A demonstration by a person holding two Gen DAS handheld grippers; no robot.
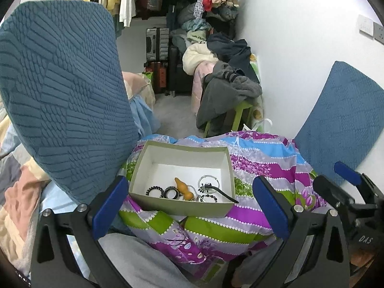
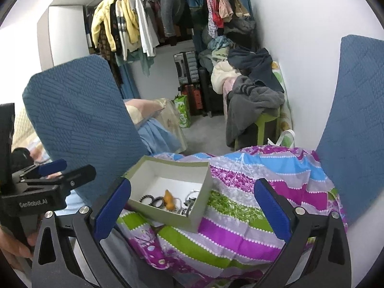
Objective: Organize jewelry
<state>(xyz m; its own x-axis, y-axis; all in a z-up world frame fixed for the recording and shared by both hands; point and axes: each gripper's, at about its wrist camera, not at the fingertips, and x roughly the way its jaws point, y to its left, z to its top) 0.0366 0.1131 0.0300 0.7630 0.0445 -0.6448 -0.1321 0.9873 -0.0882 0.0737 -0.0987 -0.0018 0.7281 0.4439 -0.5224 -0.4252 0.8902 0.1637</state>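
An open grey-green cardboard box (image 1: 146, 168) with a white inside sits on a colourful striped quilt (image 1: 259, 158). In it lie an orange gourd pendant (image 1: 183, 188), black beaded bracelets (image 1: 154, 190), a silver bangle (image 1: 208, 182) and a black strap (image 1: 222, 192) that hangs over the box's front right corner. The box also shows in the right wrist view (image 2: 204, 182). My left gripper (image 1: 190, 207) is open and empty, just in front of the box. My right gripper (image 2: 190, 210) is open and empty, in front and to the right of the box. The right gripper also shows at the right edge of the left wrist view (image 1: 345, 184).
Blue quilted cushions stand to the left (image 1: 60, 96) and to the right (image 1: 343, 120) of the quilt. A green stool (image 1: 242, 115) draped with grey clothes, suitcases (image 1: 158, 48) and a rack of hanging clothes (image 2: 124, 28) stand behind.
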